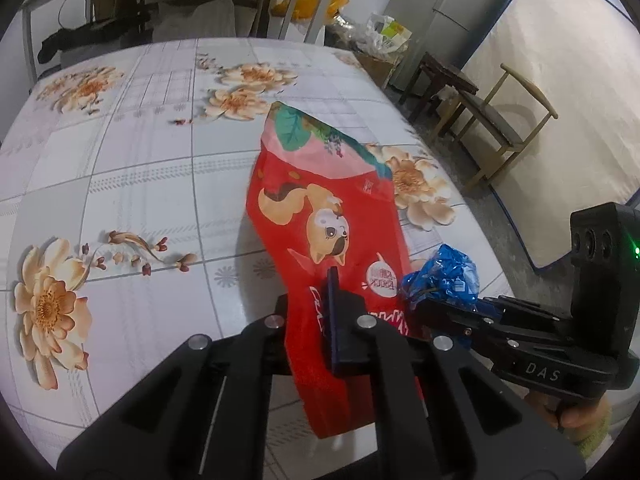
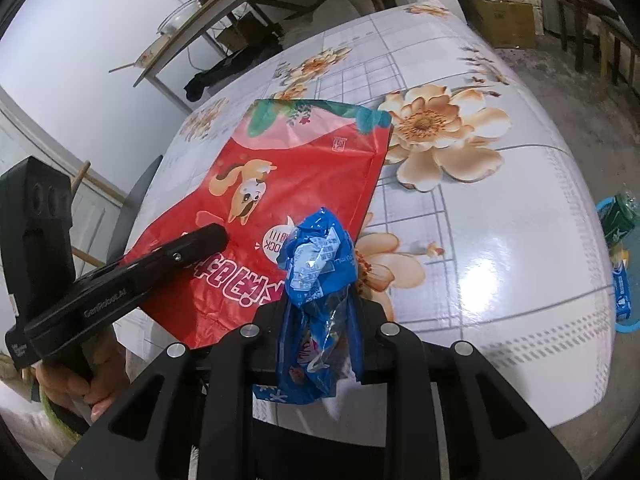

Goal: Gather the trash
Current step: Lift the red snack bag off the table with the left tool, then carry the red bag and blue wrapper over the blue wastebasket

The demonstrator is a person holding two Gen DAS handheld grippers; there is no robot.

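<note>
I have a claw in each hand, and both hold trash. My left claw (image 1: pixel 320 320) is squeezed nearly flat on the red bag (image 1: pixel 320 208). It pinches the bag near its bottom end, and the bag sticks out in front of the claw, over the bench (image 1: pixel 140 160). The far end with the green leaves points away from me and looks to be just above the flower cloth; I cannot tell if it touches. My right claw (image 2: pixel 316 320) is closed part way on the blue wrapper (image 2: pixel 316 256). The wrapper is scrunched up, so the claw cannot close all the way. Some of the wrapper pokes up past the tips and some hangs down behind them.

I think the step now is to carry both pieces to the bin. I see a blue tub (image 2: pixel 624 264) with other wrappers low on the right, off the bench edge. That could be the bin, but I am not sure.

To do this well, I should keep both claws squeezed tight. The red bag is big and floppy, so I should lift it clear of the bench first, so it does not drag. In both views the wrapper sits right by the bag's edge and may touch it, so I should move my hands a little apart to keep them from snagging.
</note>
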